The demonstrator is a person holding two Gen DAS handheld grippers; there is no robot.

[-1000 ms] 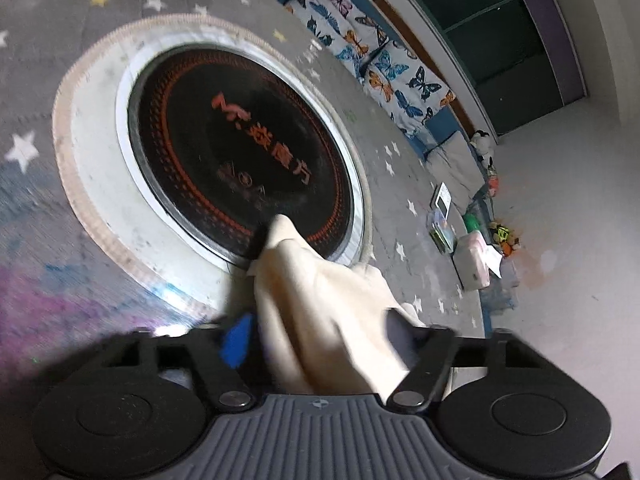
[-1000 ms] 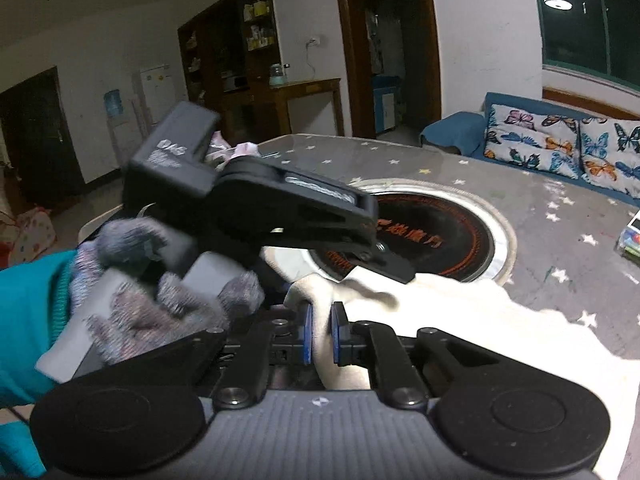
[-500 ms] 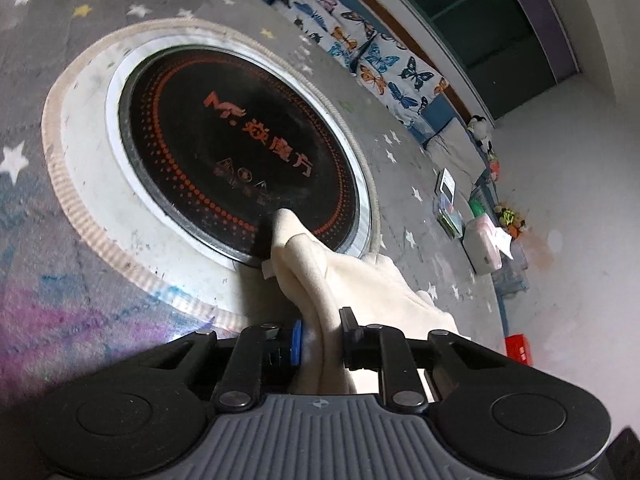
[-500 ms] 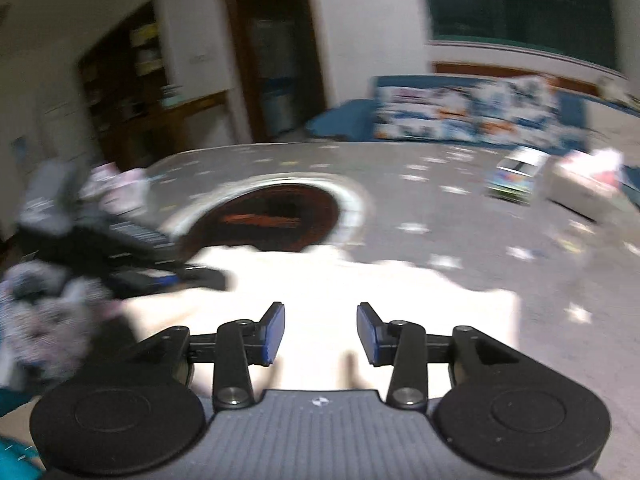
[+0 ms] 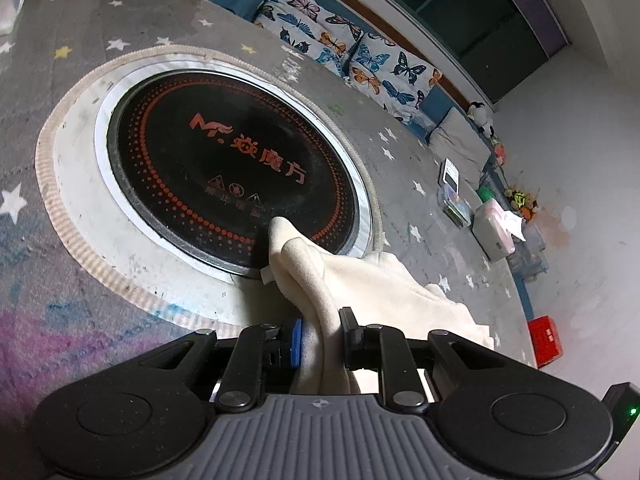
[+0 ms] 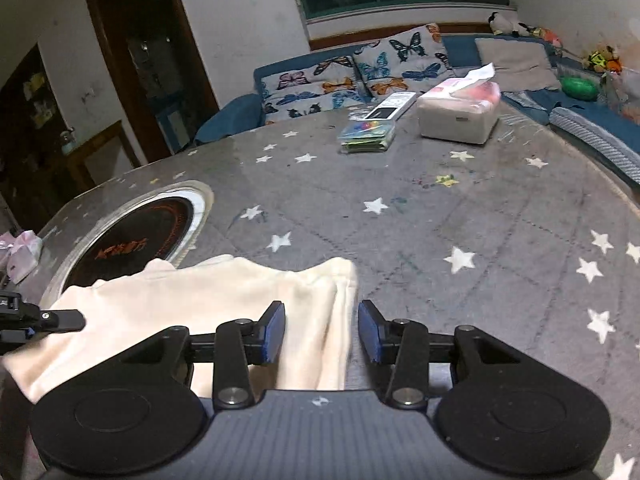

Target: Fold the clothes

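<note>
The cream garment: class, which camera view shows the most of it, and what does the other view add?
The right wrist view shows it best: the cream garment lies spread on the table, its edge between the open right gripper. The left wrist view shows only a bunched fold, pinched in the left gripper, reaching over the cooktop.

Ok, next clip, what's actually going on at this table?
A person with a gripper in each hand is folding a cream garment on a grey star-patterned table. The left gripper is shut on a bunched edge of the cloth near the round black cooktop set into the table. The right gripper is open, its fingers either side of the garment's other end, not yet gripping.
</note>
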